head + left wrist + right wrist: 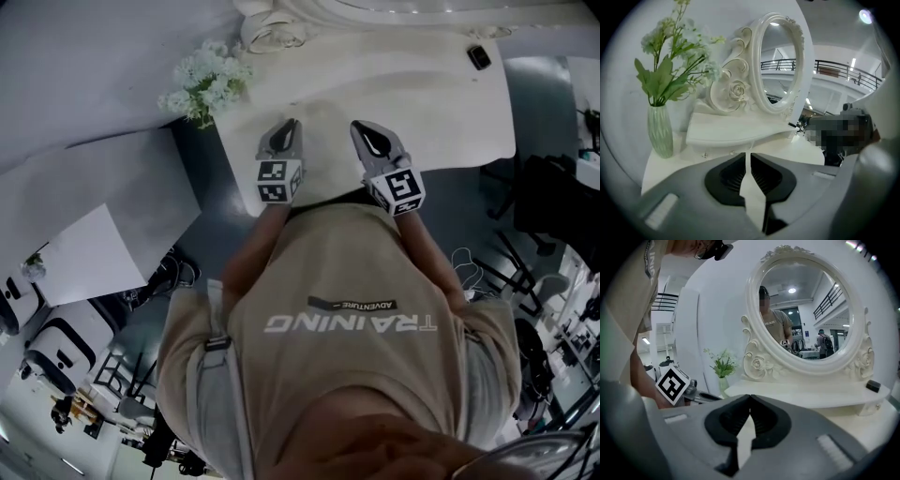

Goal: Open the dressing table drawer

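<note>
White worktop [441, 103] lies just ahead, and you hold both tongs side by side over its near edge. The left tongs [289, 129] and right tongs [364, 131] are closed and empty. You are at the approach step. The drawer [718, 149] seems to sit in the low base under the mirror [780, 61], where small knobs [705, 155] show. Next, part one pair and close on a knob.

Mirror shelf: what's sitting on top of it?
The oval mirror stands on the shelf; a small dark object lies at its right end. The vase stands beside it on the tabletop. The right gripper covers part of its front edge.
</note>
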`<state>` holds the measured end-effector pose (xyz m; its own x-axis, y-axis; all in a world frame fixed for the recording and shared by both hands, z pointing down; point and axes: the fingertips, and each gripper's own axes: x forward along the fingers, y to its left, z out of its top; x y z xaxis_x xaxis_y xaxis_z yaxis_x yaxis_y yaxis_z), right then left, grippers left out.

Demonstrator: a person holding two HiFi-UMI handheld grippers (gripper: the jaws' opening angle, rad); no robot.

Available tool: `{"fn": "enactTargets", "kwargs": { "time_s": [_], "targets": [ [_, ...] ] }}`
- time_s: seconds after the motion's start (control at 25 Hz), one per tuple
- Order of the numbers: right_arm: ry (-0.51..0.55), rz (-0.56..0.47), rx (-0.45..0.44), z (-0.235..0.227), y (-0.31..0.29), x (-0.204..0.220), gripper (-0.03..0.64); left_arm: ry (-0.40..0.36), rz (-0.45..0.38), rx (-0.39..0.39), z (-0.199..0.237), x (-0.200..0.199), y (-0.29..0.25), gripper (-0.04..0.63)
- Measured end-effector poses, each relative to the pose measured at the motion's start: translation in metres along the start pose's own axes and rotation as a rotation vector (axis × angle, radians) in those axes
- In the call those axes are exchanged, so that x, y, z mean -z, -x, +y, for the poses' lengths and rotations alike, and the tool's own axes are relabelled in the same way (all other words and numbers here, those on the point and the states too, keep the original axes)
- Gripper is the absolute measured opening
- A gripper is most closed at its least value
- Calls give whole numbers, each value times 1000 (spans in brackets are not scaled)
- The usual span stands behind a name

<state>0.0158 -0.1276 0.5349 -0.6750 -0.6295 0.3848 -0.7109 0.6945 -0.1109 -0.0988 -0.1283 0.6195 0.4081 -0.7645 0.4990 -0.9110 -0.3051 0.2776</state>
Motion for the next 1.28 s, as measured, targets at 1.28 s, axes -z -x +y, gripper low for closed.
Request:
{"fn": "enactTargets", "kwargs": {
  "time_s": [1.28],
  "targets": [
    [28,8,-281,-73,-24,16,3,64,125,-439,32,15,-80,103]
  ]
}}
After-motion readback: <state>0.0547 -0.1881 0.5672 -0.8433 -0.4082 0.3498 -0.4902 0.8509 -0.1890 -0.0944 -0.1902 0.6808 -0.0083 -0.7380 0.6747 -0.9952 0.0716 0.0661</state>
